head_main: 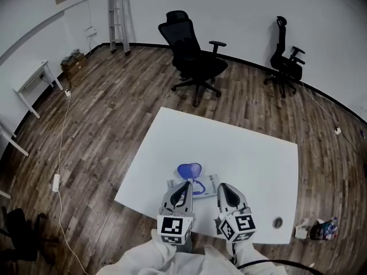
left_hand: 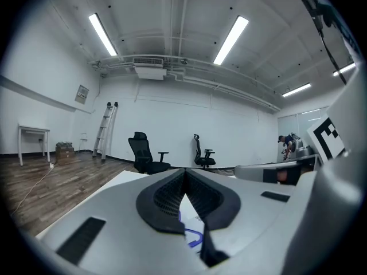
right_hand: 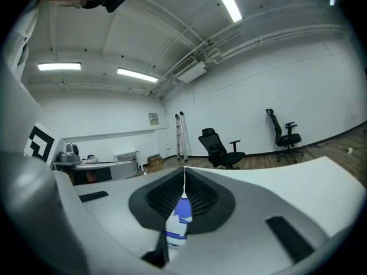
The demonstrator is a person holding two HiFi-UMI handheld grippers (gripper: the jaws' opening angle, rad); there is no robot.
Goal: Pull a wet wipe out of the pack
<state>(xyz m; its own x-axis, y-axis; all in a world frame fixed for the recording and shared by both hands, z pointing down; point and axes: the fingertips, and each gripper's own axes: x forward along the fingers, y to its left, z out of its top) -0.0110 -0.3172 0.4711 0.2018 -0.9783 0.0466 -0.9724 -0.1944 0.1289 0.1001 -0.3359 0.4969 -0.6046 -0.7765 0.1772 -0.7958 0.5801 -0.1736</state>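
Two hand-held grippers hover side by side over the near edge of a white rectangular table in a bare, white-walled room with dark wood plank flooring. A flat white wet-wipe pack with blue print lies on the table close to that edge, its round blue lid flipped open on the far side.

The left gripper points over the left part of the pack. Its own view shows its black ribbed jaws pressed together at the tips, clenched on nothing, with a sliver of the pack visible below them.

The right gripper sits just beside the pack's right end. Its jaws also meet at the tips, and the blue and white of the pack shows through the gap beneath them. No wipe can be made out in either grip.

Beyond the table stand a black office chair with armrests and a second black office chair near the far wall, well apart. A metal ladder leans in the corner.
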